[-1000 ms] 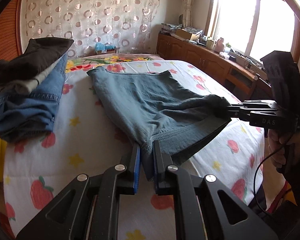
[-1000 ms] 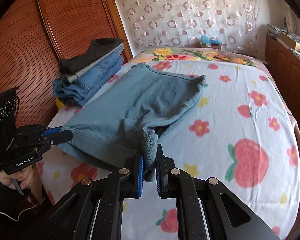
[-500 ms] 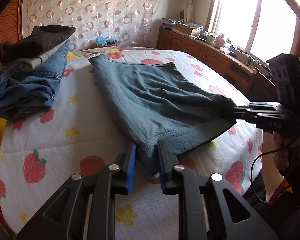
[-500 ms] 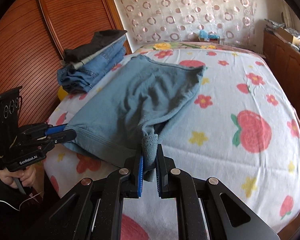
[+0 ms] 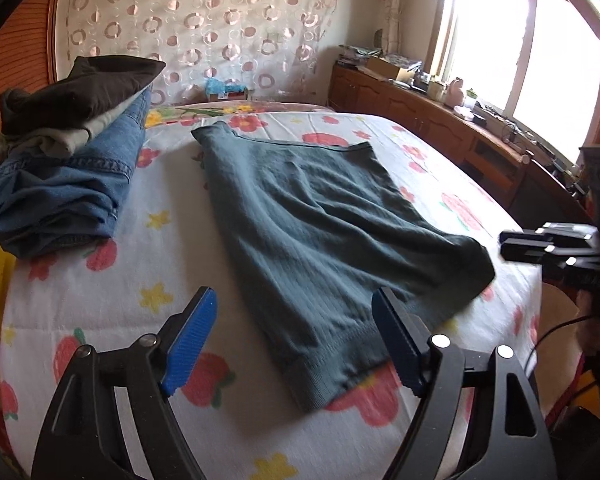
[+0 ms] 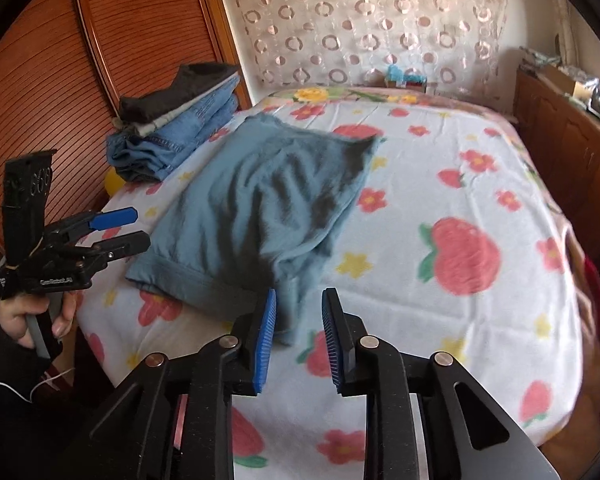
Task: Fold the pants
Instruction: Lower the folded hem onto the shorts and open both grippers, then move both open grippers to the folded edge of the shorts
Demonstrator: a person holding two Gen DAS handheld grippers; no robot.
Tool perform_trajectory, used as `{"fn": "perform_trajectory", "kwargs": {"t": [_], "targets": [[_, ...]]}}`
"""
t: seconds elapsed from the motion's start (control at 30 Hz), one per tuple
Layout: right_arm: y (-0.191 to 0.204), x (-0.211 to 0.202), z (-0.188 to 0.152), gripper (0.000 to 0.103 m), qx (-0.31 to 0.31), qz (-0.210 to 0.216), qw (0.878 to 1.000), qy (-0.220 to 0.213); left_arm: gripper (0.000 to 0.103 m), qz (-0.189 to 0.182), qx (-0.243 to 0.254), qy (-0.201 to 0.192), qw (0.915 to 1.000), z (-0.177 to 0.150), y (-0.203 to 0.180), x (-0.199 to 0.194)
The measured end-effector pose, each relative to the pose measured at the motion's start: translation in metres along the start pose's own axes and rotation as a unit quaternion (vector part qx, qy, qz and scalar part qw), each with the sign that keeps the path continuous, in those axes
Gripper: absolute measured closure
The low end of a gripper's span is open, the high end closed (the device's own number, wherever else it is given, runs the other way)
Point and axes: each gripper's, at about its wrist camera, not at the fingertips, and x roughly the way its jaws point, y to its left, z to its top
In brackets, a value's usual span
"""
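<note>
Flowered bed (image 5: 100, 320) – both grippers (image 5: 292, 336) (image 6: 298, 340) opening, pants (image 5: 320, 232) released, lying loose

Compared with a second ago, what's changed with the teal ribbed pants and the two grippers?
Both grippers let go. The left gripper, clamped on the near hem corner of the teal ribbed pants before, now has its jaws opening wide, and the right gripper is opening off the other corner. The pants dropped flat onto the floral bedsheet. The folded stack of jeans and dark clothes is as before.
</note>
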Motion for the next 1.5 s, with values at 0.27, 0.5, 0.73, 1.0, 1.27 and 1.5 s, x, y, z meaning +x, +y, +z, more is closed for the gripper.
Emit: {"fn": "perform_trajectory", "kwargs": {"t": [0.27, 0.5, 0.73, 1.0, 1.27, 1.5], "targets": [[-0.025, 0.012, 0.043, 0.066, -0.018, -0.043, 0.999, -0.020, 0.023, 0.025, 0.000, -0.007, 0.9997, 0.014, 0.016, 0.018], [-0.040, 0.072, 0.084, 0.066, -0.013, -0.040, 0.999, -0.004, 0.023, 0.042, -0.004, -0.004, 0.9991, 0.014, 0.024, 0.030], [-0.049, 0.115, 0.118, 0.073, 0.009, -0.039, 0.999, 0.011, 0.023, 0.053, -0.003, 0.014, 0.9985, 0.012, 0.026, 0.039], [-0.050, 0.146, 0.131, 0.084, 0.018, -0.038, 0.998, 0.043, 0.023, 0.050, -0.008, 0.021, 0.9985, 0.012, 0.028, 0.042], [-0.044, 0.140, 0.150, 0.099, -0.005, -0.058, 0.998, 0.012, 0.023, 0.057, -0.005, 0.026, 0.9980, 0.010, 0.026, 0.043], [-0.041, 0.154, 0.150, 0.099, -0.016, -0.080, 0.996, 0.024, 0.023, 0.056, -0.010, 0.030, 0.9980, 0.011, 0.028, 0.046]]}}
